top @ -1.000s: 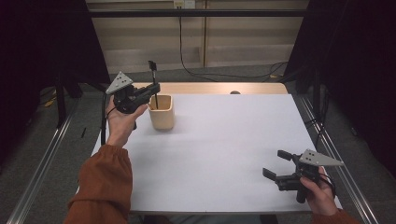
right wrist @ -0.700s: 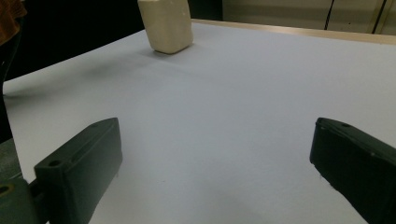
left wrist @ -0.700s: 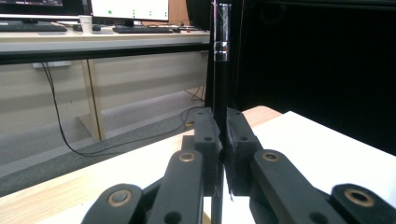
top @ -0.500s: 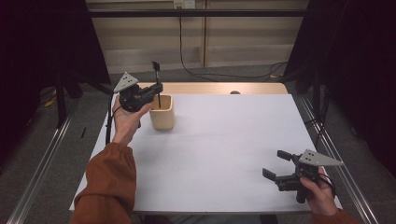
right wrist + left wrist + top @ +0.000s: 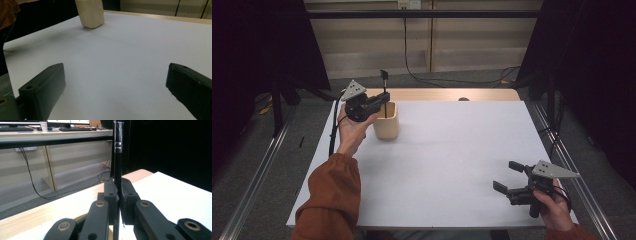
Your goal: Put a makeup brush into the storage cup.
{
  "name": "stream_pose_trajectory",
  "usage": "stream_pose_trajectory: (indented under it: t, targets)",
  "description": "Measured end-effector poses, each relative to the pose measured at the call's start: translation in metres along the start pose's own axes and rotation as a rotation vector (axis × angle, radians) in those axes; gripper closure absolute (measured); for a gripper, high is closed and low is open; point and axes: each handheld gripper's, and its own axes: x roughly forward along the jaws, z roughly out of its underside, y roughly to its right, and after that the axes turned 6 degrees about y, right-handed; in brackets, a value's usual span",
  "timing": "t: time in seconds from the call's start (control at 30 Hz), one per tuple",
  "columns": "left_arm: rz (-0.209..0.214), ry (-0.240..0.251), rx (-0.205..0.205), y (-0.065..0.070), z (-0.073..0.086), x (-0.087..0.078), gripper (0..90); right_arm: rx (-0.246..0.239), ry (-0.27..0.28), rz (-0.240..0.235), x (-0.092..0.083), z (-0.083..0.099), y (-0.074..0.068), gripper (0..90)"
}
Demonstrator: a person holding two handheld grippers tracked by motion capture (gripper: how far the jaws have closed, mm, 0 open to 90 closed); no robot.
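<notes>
My left gripper (image 5: 384,101) is clenched on a slim black pen with a silver band (image 5: 384,85), holding it upright so its lower end dips into the mouth of the cream-coloured rounded plastic cup (image 5: 386,126) that stands near the far left corner of the white table top (image 5: 452,150). In the left gripper view the pen (image 5: 118,165) rises straight up between my pressed-together pads. My right gripper (image 5: 507,176) rests near the table's near right corner, well apart from the cup, its jaws spread wide with nothing between them.
</notes>
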Motion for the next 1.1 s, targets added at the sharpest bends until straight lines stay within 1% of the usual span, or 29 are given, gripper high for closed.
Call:
stream_pose_trajectory:
  t: [0.13,0.17,0.2,0.23,0.27,0.3,0.33,0.4,0.43,0.5,0.53,0.63,0.73,0.8,0.9,0.93,0.97,1.03,1.1]
  targets:
    - [-0.001,-0.013,0.004,-0.001,0.005,0.003,85.5,0.005,-0.001,-0.001,0.000,0.000,0.000,1.8]
    - [-0.004,-0.007,-0.004,-0.001,0.006,0.004,85.5,0.005,-0.001,-0.001,0.000,0.000,0.000,1.8]
    - [-0.014,-0.008,0.006,-0.001,0.007,0.004,85.5,0.004,-0.002,-0.001,0.000,0.000,0.000,1.8]
    - [-0.008,-0.011,0.015,0.000,0.007,0.004,85.5,0.005,-0.001,0.000,0.000,0.000,0.001,1.8]
    - [0.000,-0.011,0.013,0.000,0.007,0.005,85.4,0.006,-0.001,0.000,0.000,0.000,0.001,1.9]
    - [-0.005,-0.018,0.024,0.001,0.006,0.005,85.5,0.005,-0.002,-0.001,0.000,0.000,0.001,1.8]
    - [-0.005,-0.004,0.015,0.000,0.005,0.005,85.4,0.004,-0.003,-0.002,0.000,0.000,0.001,1.8]
    - [-0.011,0.026,-0.016,-0.003,0.003,0.003,85.5,0.005,-0.002,-0.002,0.001,0.000,0.001,1.9]
    - [-0.013,0.023,-0.012,-0.005,0.001,0.002,85.4,0.002,-0.004,-0.002,0.001,0.000,0.001,1.9]
    - [-0.024,0.032,-0.020,-0.007,0.001,0.002,85.5,0.002,-0.003,-0.003,0.001,0.000,0.001,1.9]
    - [-0.025,0.035,-0.030,-0.009,0.002,0.002,85.5,0.004,-0.003,-0.002,0.001,0.000,0.001,1.9]
    - [-0.030,0.018,-0.023,-0.009,0.007,0.007,85.5,0.002,-0.006,-0.003,0.001,0.001,0.001,1.9]
    - [-0.029,0.016,-0.020,-0.009,0.009,0.011,85.5,0.003,-0.005,-0.003,0.001,0.000,0.001,1.9]
    - [-0.028,0.017,-0.025,-0.008,0.012,0.014,85.4,0.002,-0.006,-0.003,0.001,0.001,0.001,1.9]
    - [-0.030,-0.004,-0.017,-0.007,0.015,0.017,85.5,0.003,-0.006,-0.005,0.001,0.001,0.001,1.9]
    - [-0.028,-0.008,-0.021,-0.007,0.016,0.018,85.4,0.003,-0.006,-0.005,0.001,0.001,0.001,1.9]
    - [-0.030,-0.012,-0.014,-0.007,0.017,0.018,85.5,0.003,-0.006,-0.005,0.001,0.001,0.001,2.0]
    - [-0.028,-0.010,-0.020,-0.007,0.019,0.019,85.5,0.002,-0.006,-0.007,0.001,0.001,0.001,2.0]
    - [-0.026,-0.018,-0.012,-0.007,0.020,0.019,85.5,0.002,-0.006,-0.009,0.001,0.000,0.001,1.9]
